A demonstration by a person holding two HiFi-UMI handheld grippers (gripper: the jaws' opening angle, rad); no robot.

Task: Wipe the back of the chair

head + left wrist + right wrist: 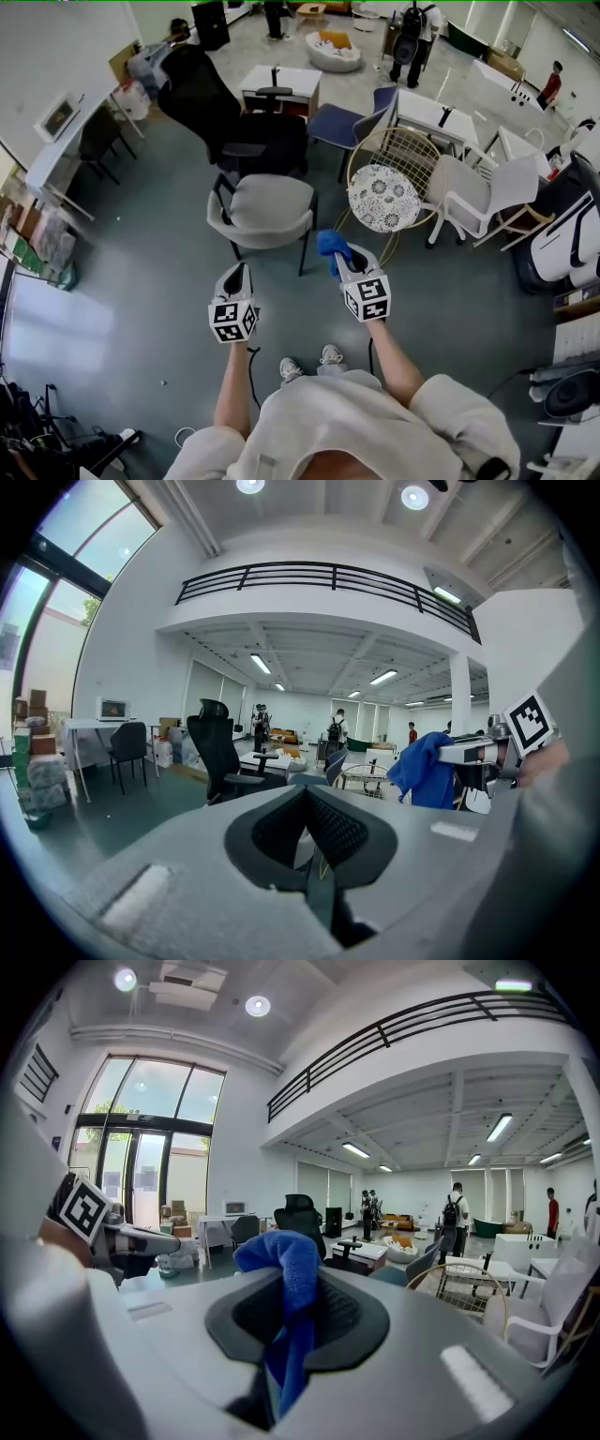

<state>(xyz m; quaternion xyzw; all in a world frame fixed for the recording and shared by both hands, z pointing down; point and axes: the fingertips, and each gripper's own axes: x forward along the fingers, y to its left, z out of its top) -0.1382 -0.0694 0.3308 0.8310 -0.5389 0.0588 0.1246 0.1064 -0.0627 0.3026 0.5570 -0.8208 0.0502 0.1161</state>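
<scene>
A grey padded chair (261,211) with black legs stands on the floor just ahead of both grippers, its curved back toward me. My right gripper (339,259) is shut on a blue cloth (330,246), held in the air near the chair's right side without touching it. The cloth (286,1283) bunches up out of the right gripper's jaws (295,1316) and hangs down between them. My left gripper (238,277) hovers beside it, shut with nothing held (314,855). From the left gripper view the blue cloth (424,771) shows at the right.
Behind the grey chair are a black office chair (202,94), a blue chair (352,122), a gold wire chair with a patterned cushion (384,192) and a white chair (487,197). White tables (281,82) and several people stand further back. My shoes (309,361) are on the grey-green floor.
</scene>
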